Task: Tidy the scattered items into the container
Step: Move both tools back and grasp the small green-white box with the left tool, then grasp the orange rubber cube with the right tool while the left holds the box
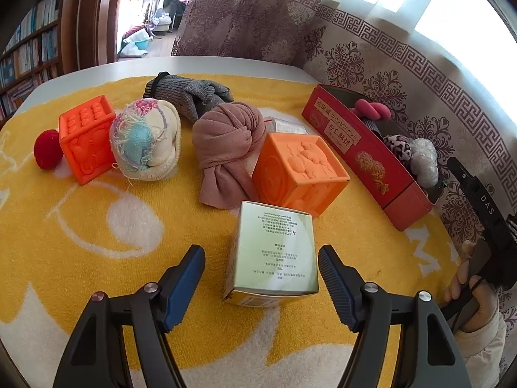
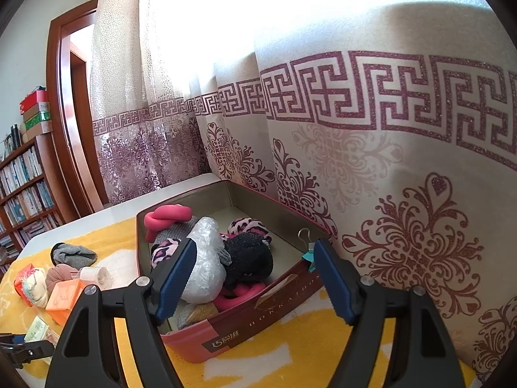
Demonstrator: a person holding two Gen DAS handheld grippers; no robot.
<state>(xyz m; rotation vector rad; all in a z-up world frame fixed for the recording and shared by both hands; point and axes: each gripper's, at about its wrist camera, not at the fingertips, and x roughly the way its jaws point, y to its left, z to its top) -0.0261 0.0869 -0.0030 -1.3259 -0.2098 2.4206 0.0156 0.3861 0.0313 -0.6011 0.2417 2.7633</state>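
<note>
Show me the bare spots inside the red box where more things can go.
In the red box, bare floor shows along the far wall beside the curtain and in the corner near the binder clip. The near end is crowded: plastic bag, black sock, pink knot.

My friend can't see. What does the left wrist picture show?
The open left gripper hovers around a small shiny box on a yellow towel. Behind lie orange cubes, rolled socks and the red container.
</note>
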